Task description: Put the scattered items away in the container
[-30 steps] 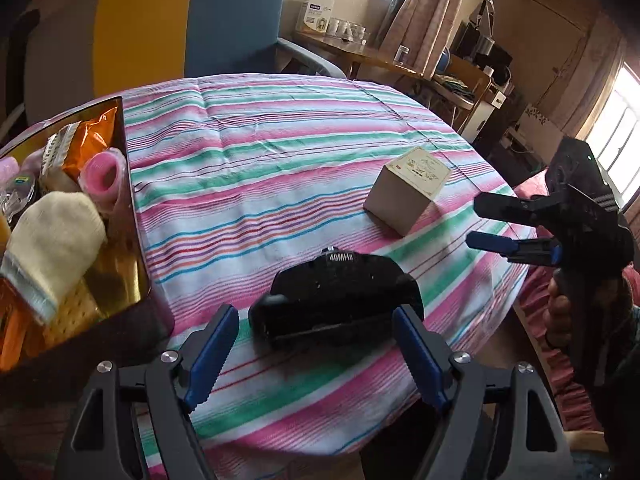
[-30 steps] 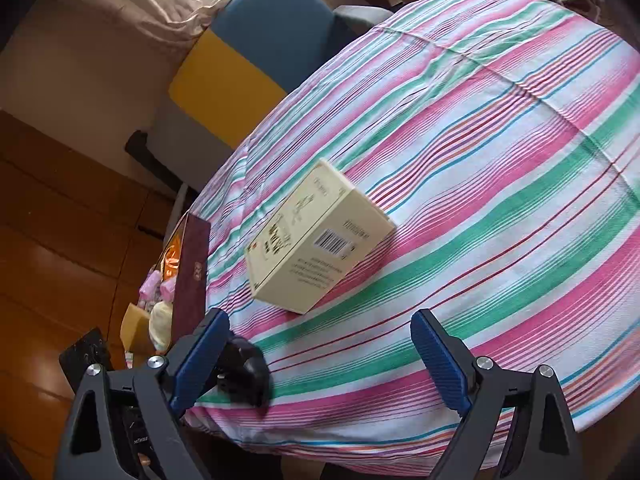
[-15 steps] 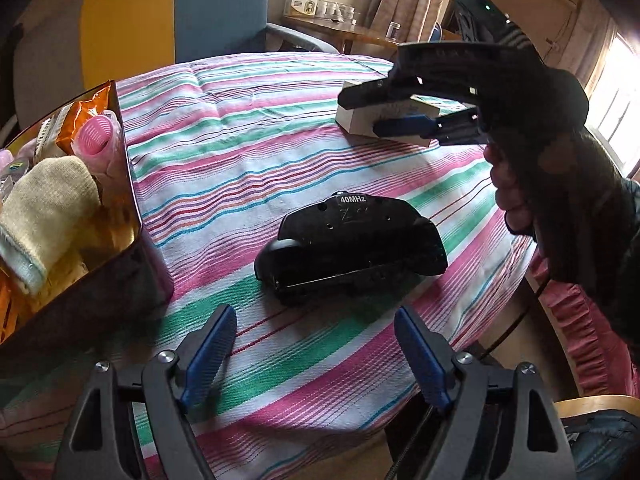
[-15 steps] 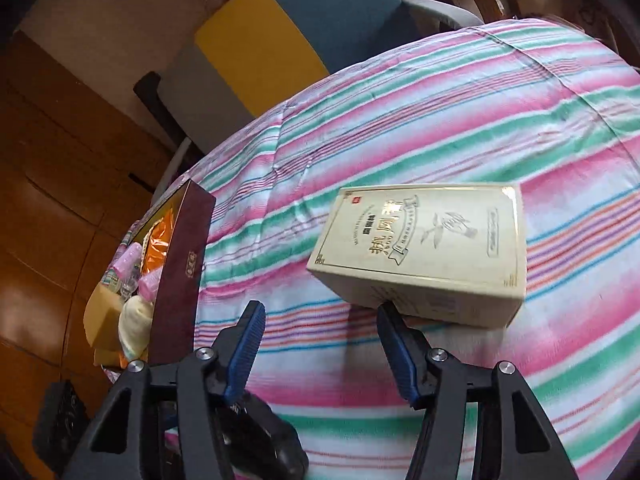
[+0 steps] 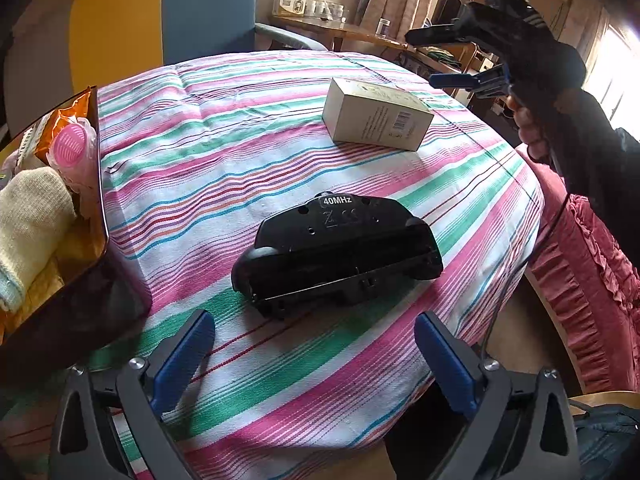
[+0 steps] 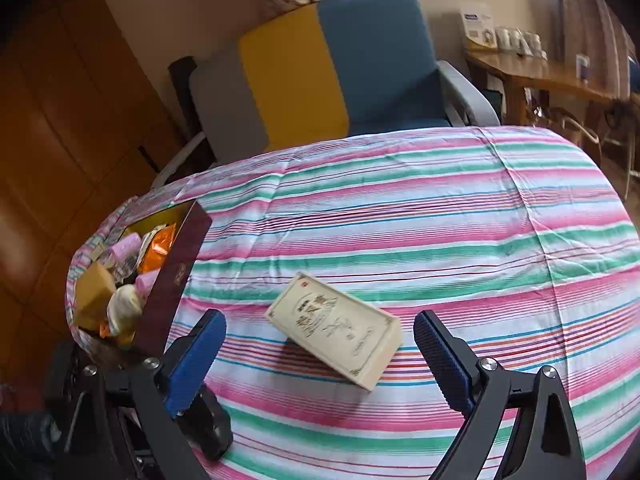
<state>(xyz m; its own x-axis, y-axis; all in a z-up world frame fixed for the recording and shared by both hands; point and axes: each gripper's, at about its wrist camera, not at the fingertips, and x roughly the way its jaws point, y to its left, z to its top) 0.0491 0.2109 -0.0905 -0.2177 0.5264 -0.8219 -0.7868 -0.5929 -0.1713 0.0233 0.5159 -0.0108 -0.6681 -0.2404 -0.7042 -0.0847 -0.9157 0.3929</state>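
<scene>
Striped woven cloth (image 5: 248, 152) covers the bench; matt black plastic remote controller (image 5: 338, 254), smooth cream cardboard box (image 6: 334, 330), glossy maroon container (image 6: 172, 284).

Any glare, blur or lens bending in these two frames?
Left wrist view: window blown out white at the right edge; black remote sharp. Right wrist view: cream box slightly smeared; striped tablecloth bulges from the fisheye.

One cream box (image 6: 335, 330) – one black controller (image 5: 338, 254) – one container (image 6: 176, 280), perhaps seven items.
</scene>
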